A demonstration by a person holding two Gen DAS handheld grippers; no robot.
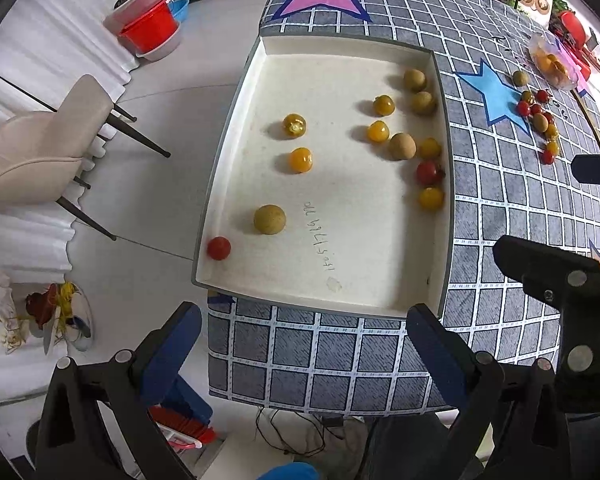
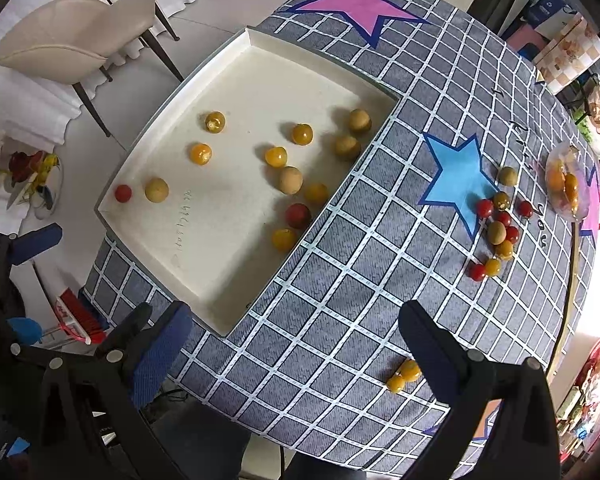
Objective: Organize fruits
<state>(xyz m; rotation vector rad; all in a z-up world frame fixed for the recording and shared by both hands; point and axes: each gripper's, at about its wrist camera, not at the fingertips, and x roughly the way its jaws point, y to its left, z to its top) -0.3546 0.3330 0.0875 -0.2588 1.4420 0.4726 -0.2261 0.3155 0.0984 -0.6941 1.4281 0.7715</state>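
A white tray (image 1: 236, 128) (image 2: 204, 304) sits on the checked tablecloth and holds several small fruits: yellow ones, tan longans and red tomatoes, such as a red tomato (image 1: 219, 248) (image 2: 123, 193) in its near left corner. A loose pile of fruits (image 2: 498, 224) (image 1: 540, 120) lies beside the blue star (image 2: 458, 176). Two yellow fruits (image 2: 403, 376) lie just left of my right gripper's right finger. My left gripper (image 1: 306, 344) is open and empty at the tray's near edge. My right gripper (image 2: 296, 340) is open and empty above the cloth, right of the tray.
A plastic bag of orange fruits (image 2: 566, 184) (image 1: 552, 62) lies at the table's far right. A beige chair (image 1: 44, 152) (image 2: 80, 36) stands on the floor to the left. Red and clear basins (image 1: 150, 20) sit on the floor. A broom (image 2: 78, 316) lies under the table edge.
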